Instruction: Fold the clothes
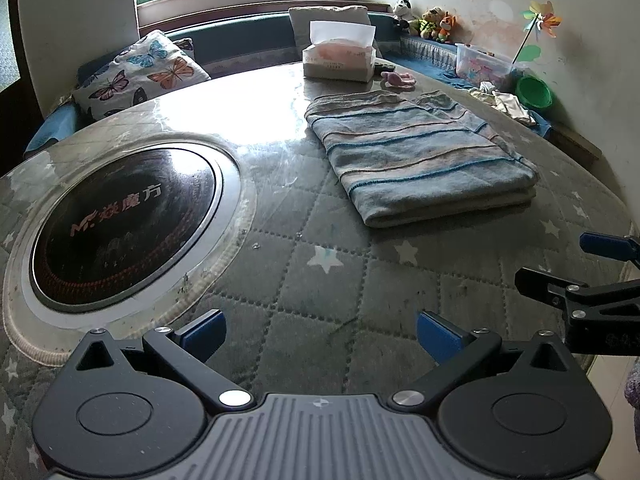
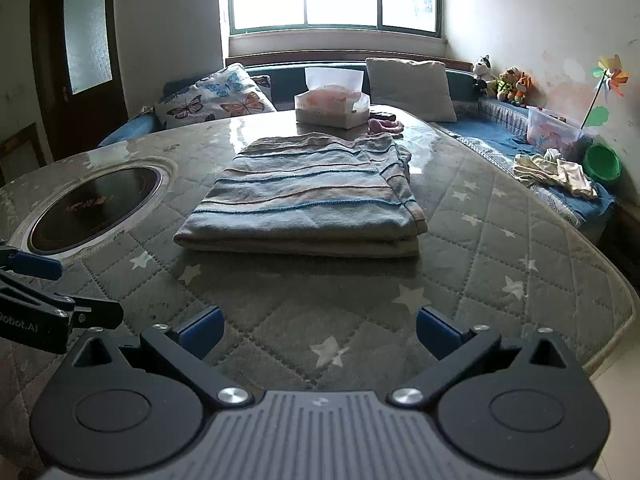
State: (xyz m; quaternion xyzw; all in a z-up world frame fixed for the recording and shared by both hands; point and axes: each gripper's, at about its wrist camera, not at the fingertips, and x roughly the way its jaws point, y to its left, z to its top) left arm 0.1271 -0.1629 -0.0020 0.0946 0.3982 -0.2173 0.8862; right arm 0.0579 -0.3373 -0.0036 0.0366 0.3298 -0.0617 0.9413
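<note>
Lying folded into a flat, layered rectangle, the striped garment (image 2: 304, 204) rests on the quilted star-print table cover (image 2: 480, 248), at about twelve o'clock from the right gripper (image 2: 318, 334) and at about one o'clock from the left gripper (image 1: 320, 338); its bands run blue, grey and tan, and its thick folded edge faces the cameras; neither tool touches it, and a stretch of bare cover lies between the fabric and both sets of fingers; the left gripper hangs released over the near edge of the table, its blue fingertips (image 1: 206, 334) spread wide with nothing between them; the right gripper is likewise spread apart and empty, its blue fingertips (image 2: 202, 332) low over the cover; the two tools sit side by side, the right one showing at three o'clock in the left wrist view and the left one at nine o'clock in the right wrist view; a round black induction cooktop (image 1: 120, 232) is set into the table at ten o'clock from the left gripper, well apart from the garment; beyond the garment, at twelve o'clock, stand a tissue box (image 2: 332, 110) and a small pink item (image 2: 384, 126) just beside it; a butterfly-print cushion (image 2: 218, 98) leans on the bench at eleven o'clock; at two o'clock a heap of pale clothes (image 2: 554, 174) lies on the blue bench near a green bowl (image 2: 602, 162)
</note>
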